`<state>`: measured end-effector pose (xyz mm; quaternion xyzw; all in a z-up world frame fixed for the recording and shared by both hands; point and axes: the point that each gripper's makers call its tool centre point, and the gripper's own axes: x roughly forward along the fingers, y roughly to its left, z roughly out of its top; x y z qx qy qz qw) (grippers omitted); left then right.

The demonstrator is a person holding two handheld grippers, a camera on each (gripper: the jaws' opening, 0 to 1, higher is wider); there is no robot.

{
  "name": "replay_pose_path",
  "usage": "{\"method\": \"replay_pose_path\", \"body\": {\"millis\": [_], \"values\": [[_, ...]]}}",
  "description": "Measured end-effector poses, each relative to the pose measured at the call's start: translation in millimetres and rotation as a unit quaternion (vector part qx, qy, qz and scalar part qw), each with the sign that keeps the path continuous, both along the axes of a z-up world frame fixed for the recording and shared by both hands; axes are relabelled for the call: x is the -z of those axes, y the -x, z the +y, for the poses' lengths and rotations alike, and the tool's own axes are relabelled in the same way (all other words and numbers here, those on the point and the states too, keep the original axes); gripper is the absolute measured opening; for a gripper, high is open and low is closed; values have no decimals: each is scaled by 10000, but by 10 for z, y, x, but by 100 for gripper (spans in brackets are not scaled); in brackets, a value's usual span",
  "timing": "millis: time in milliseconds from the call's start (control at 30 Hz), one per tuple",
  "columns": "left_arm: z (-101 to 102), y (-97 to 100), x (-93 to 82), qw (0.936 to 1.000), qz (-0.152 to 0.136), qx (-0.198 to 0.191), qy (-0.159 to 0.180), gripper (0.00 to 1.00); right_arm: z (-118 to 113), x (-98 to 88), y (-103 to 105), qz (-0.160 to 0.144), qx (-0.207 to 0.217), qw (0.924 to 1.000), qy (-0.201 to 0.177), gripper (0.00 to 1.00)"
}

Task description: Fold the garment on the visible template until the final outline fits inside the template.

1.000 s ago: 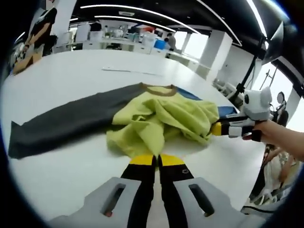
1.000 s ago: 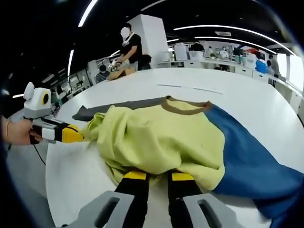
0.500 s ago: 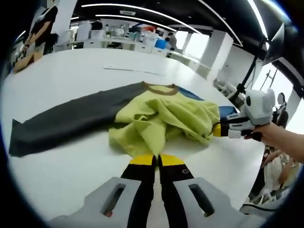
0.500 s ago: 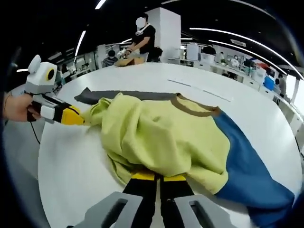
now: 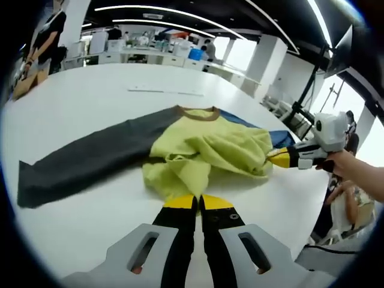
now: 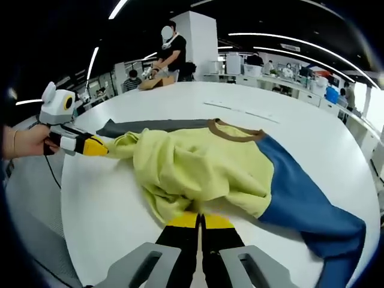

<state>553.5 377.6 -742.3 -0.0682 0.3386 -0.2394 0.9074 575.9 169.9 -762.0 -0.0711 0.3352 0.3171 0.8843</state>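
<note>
Long-sleeved shirt (image 5: pixel 204 147) lying bunched mid-worktop (image 5: pixel 90 90), yellow-green body rumpled, brown collar toward the far edge. Dark grey sleeve (image 5: pixel 84 159) stretched flat to one side, blue sleeve (image 6: pixel 300 201) to the other. Left gripper (image 5: pixel 196 201) with fingers together, clamped on the yellow-green hem. Right gripper (image 6: pixel 201 220) likewise, fingers pressed together on the hem's other end. 2 people (image 6: pixel 171 51) standing beyond the far edge.
</note>
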Motion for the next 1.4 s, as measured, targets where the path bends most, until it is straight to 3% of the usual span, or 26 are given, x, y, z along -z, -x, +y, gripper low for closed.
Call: {"method": "replay_pose_path", "body": {"millis": [467, 900, 1400], "values": [[101, 273, -125, 9975, 156, 678, 131, 0, -301, -217, 369, -47, 649, 9978, -147, 0], [171, 606, -155, 9909, 290, 1309, -88, 0, -476, -325, 724, -121, 1061, 9942, -137, 0], [258, 1020, 43, 9760, 610, 2072, -294, 0, -705, -276, 1138, -24, 1545, 9878, -163, 0]]}}
